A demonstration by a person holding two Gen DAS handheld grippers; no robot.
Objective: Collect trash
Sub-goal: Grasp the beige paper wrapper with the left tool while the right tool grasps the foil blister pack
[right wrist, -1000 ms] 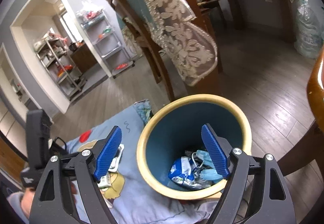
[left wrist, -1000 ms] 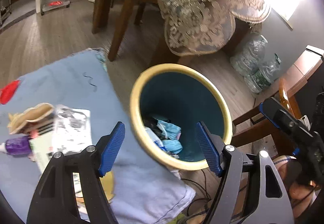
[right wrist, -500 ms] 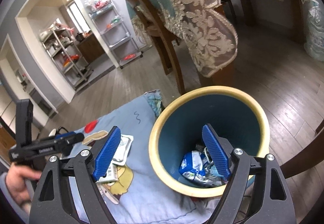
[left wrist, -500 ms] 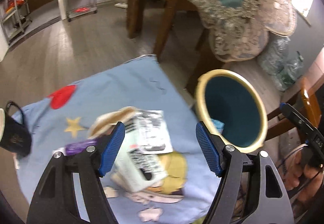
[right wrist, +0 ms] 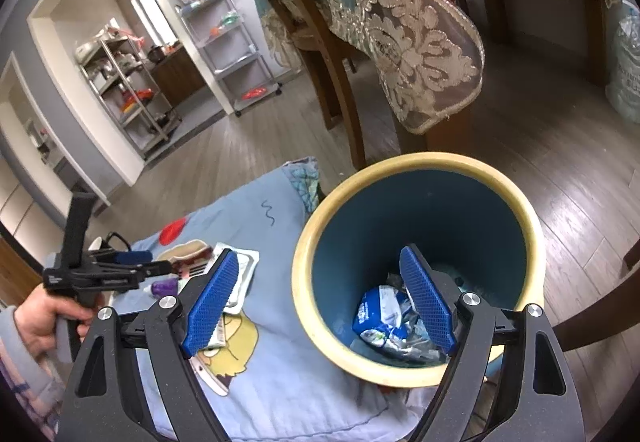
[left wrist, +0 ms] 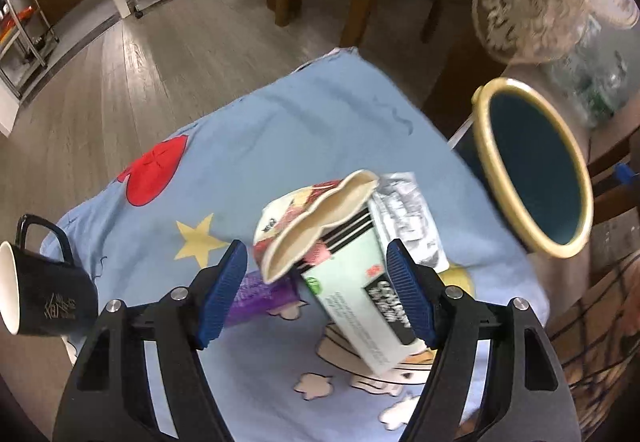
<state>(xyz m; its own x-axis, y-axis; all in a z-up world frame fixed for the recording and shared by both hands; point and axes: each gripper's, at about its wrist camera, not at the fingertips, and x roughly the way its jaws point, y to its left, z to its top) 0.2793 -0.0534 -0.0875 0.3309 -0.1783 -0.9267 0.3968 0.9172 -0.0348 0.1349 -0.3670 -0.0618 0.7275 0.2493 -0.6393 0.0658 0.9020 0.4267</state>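
With both sets of jaws spread wide and nothing between them, neither gripper holds anything.

Left gripper (left wrist: 316,288) hangs over the blue cloth (left wrist: 280,130), above the trash pile. In the left wrist view, the pile sits between and just past the blue pads (left wrist: 222,294). A mint-green carton (left wrist: 360,302) lies flat, its long side running toward the camera. A cup lid (left wrist: 320,218), beige underside up with a scalloped edge, is tilted over the carton's far end. A silver foil pack (left wrist: 408,214) lies just beside the carton on its right, touching or overlapping it; cannot tell which. A purple wrapper (left wrist: 260,294) is partly hidden behind the left pad. All of it is still on the cloth, none in the bin.

The black mug (left wrist: 44,290) lies on its side at the cloth's left edge, white interior facing the camera, well apart from the pile.

The bin (left wrist: 486,146), yellow rim and dark teal inside, stands off the cloth's right side. Its contents are hidden in the left view.

Right gripper (right wrist: 320,300) hangs over the near side of the bin rim (right wrist: 304,242): the right pad is over the bin's mouth, the left pad over the cloth. Inside the bin there is a blue-and-white wrapper (right wrist: 376,316) on crumpled light-blue trash at the bottom.

The right view also shows the person's left hand (right wrist: 36,322) on the left gripper's handle, with that gripper's tips over the lid and purple wrapper.

The dining chair (right wrist: 332,82) and lace tablecloth (right wrist: 420,42) are behind the bin.
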